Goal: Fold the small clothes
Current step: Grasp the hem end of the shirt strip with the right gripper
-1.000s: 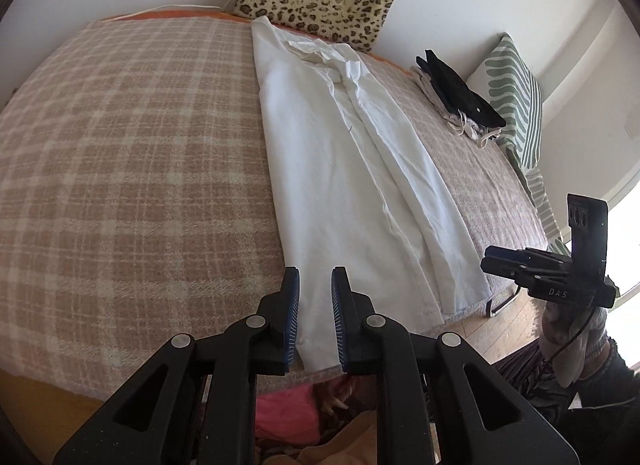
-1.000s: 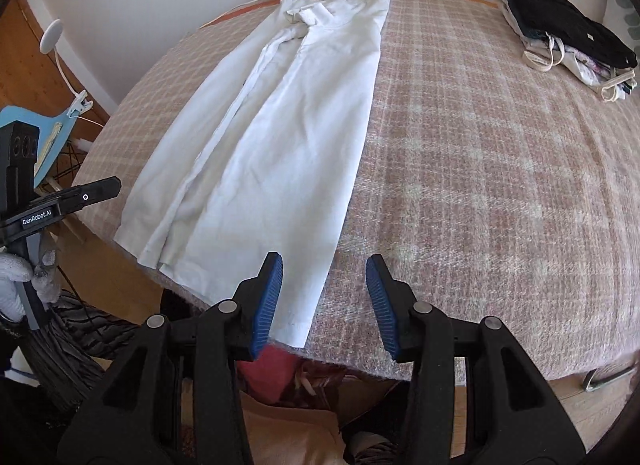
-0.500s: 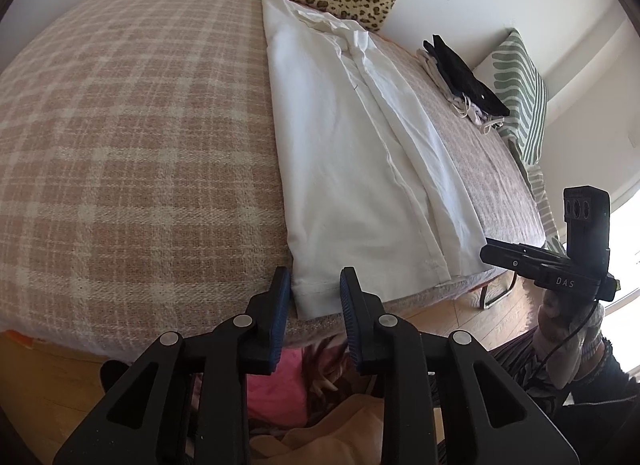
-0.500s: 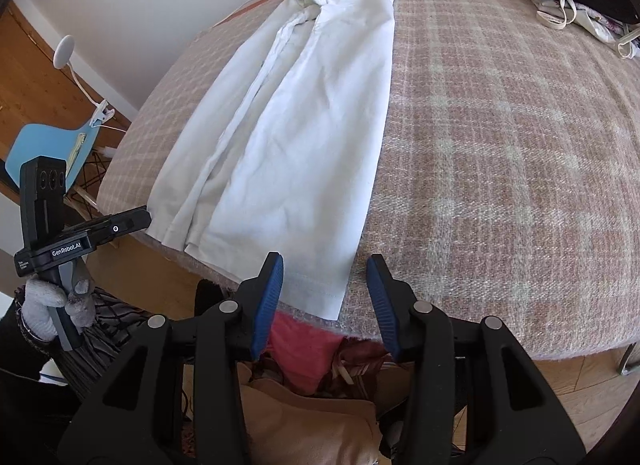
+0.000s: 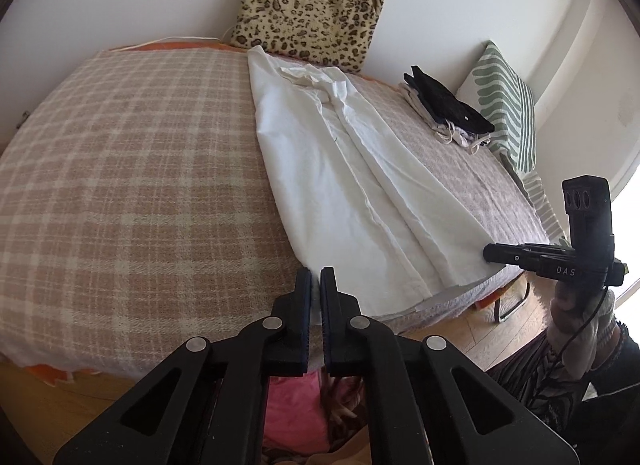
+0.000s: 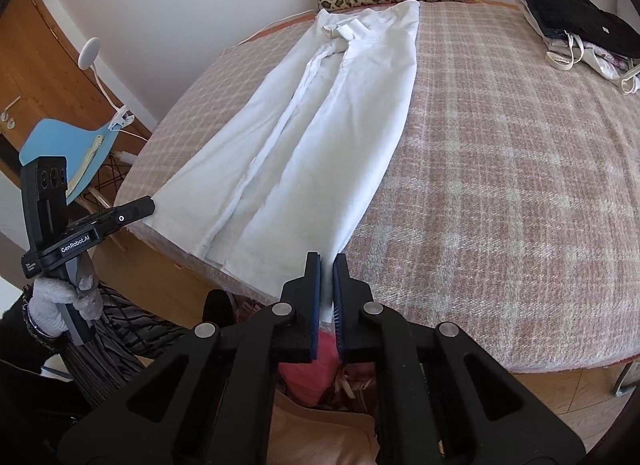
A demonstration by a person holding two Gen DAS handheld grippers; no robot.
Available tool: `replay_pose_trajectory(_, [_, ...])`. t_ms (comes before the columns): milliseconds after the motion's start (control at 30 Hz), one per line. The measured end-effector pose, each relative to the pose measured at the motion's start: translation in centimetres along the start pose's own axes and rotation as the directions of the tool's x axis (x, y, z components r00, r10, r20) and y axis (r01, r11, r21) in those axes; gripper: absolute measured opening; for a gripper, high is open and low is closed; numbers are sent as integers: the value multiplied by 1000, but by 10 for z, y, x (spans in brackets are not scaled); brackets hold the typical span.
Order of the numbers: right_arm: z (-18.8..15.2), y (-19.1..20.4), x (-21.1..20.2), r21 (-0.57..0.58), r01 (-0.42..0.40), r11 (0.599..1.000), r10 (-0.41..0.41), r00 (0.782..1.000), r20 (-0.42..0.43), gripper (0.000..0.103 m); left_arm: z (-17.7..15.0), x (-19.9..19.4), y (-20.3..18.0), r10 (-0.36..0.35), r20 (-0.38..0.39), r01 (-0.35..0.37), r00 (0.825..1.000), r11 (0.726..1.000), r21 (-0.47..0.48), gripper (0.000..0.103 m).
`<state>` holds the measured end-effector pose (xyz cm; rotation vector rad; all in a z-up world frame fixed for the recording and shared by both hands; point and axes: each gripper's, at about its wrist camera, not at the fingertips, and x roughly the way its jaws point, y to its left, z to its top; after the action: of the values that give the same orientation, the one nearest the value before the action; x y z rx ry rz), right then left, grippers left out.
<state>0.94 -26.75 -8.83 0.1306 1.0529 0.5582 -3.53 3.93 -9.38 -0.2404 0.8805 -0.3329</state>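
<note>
White cotton, a long garment (image 5: 352, 185), lies lengthwise along the plaid blanket (image 5: 132, 185), its collar end far ahead by the leopard-print cushion (image 5: 312, 5) and its hem at the near edge of the bed, right under both tools; the left gripper (image 5: 316, 279) is clenched on the hem corner at its own tip, and the right gripper (image 6: 327, 265) is clenched on the other hem corner, cloth showing between the blue pads in each wrist view.

The grips look shallow, only a thin bite of fabric; a quick lift could, I judge, let a corner slide out, and one freed corner would drag the fold crooked; uneven height between the two tools would skew the hem against the collar; the loose placket running down the middle could bunch and get trapped in the fold; the hem hangs at the bed's edge, so a slip may drop it toward the floor.

Beyond the right gripper, off to its right, sits a stack of folded clothes (image 6: 576, 25) with a dark piece on top; past it in the left wrist view stands a green-striped pillow (image 5: 504, 105); to the left of the right gripper are a blue chair (image 6: 68, 149), a wooden door and a white wall; the floor below is wood.
</note>
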Motion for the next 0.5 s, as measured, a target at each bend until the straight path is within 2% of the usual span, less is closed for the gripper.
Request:
replay_pose_trajectory(67, [-5, -4, 11, 8, 11, 1000, -11, 999, -42, 7, -5, 10, 4, 14, -40, -14, 999, 1000, -1, 3])
replay_pose_trajectory(133, [-11, -7, 22, 21, -4, 1000, 5, 997, -82, 7, -9, 19, 11, -2, -83, -1, 997, 999, -39, 3])
replay_pose_trajectory(267, [-13, -8, 20, 18, -20, 1000, 21, 997, -79, 9, -10, 19, 22, -10, -105, -2, 994, 994, -105, 4])
replay_pose_trajectory(367, [-13, -26, 20, 100, -54, 994, 63, 994, -86, 13, -9, 13, 27, -22, -101, 9, 995, 992, -129, 14])
replay_pose_trajectory(400, [-14, -32, 22, 123, -62, 990, 74, 993, -93, 13, -10, 14, 27, -24, -114, 9, 993, 991, -133, 22])
replay_pose_trajectory(500, [-16, -40, 26, 168, -91, 982, 109, 988, -107, 13, -13, 20, 22, -42, -148, 24, 988, 992, -122, 23])
